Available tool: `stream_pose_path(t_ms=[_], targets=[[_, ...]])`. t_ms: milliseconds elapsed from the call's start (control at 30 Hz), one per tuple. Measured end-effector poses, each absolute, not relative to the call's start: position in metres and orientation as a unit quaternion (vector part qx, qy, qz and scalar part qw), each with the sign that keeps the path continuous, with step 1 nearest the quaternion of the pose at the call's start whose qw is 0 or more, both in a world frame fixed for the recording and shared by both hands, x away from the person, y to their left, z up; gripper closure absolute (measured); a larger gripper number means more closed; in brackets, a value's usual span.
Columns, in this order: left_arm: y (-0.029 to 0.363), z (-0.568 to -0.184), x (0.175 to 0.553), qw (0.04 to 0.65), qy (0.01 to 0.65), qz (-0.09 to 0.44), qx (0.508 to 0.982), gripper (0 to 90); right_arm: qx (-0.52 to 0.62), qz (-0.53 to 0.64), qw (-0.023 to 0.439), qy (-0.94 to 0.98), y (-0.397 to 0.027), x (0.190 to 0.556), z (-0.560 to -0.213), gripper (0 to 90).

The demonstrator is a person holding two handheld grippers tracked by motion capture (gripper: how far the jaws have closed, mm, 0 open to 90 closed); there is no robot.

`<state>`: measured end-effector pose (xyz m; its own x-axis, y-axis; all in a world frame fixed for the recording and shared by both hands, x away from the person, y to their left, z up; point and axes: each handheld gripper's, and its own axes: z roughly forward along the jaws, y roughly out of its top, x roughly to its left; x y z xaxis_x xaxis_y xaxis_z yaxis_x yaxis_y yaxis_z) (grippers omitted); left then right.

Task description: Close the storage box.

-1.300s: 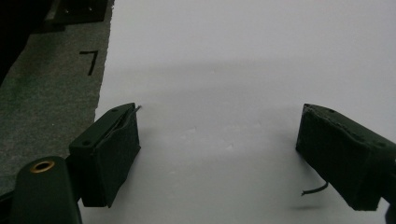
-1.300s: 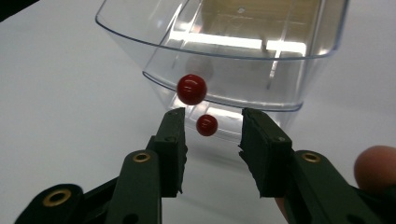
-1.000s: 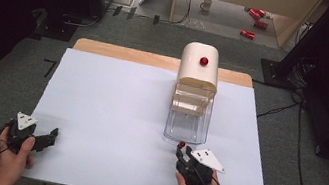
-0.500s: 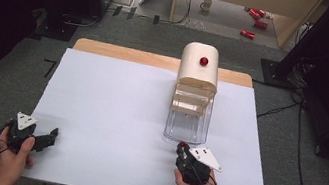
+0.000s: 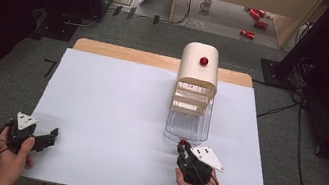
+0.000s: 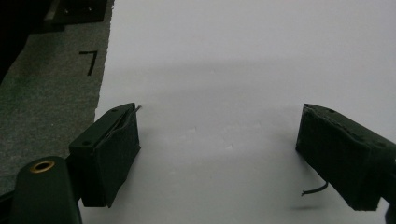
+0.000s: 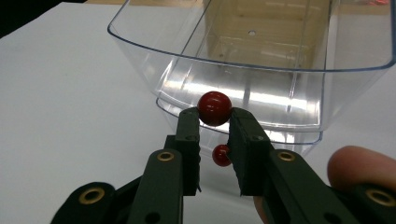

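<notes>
Right gripper view: right tongs [image 7: 215, 122] clamped on red knob [image 7: 214, 108]; left tongs [image 6: 219, 156] apart; no legible writing.

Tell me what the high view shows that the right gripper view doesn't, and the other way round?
High view: the whole white table top, the red button on the cream round-topped cabinet, and the left gripper, jaws open. Right gripper view: close up, black pads pressing both sides of the red round knob. Shared: the right gripper, that knob and the clear plastic drawer it fronts.
</notes>
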<state>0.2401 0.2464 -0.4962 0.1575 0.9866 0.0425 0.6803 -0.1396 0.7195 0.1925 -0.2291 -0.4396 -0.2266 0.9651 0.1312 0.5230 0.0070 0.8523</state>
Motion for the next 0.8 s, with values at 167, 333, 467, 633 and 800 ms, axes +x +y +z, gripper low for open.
stream_pose_path(t_ms=[167, 333, 467, 633, 800], targets=[[0.246, -0.496, 0.240, 0.285, 0.591, 0.269, 0.705, 13.4, 0.565, 0.424, 0.270, 0.654, -0.231, 0.195, -0.430, 75.3], [0.246, -0.496, 0.240, 0.285, 0.591, 0.269, 0.705, 13.5, 0.563, 0.425, 0.275, 0.653, -0.231, 0.198, -0.422, 75.2], [0.246, -0.496, 0.240, 0.285, 0.591, 0.269, 0.705, 13.5, 0.561, 0.427, 0.281, 0.651, -0.231, 0.203, -0.416, 75.1], [0.246, -0.496, 0.240, 0.285, 0.591, 0.269, 0.705, 13.5, 0.560, 0.426, 0.286, 0.651, -0.230, 0.210, -0.411, 75.1], [0.246, -0.496, 0.240, 0.285, 0.591, 0.268, 0.705, 13.5, 0.561, 0.425, 0.282, 0.652, -0.228, 0.217, -0.409, 75.1]])
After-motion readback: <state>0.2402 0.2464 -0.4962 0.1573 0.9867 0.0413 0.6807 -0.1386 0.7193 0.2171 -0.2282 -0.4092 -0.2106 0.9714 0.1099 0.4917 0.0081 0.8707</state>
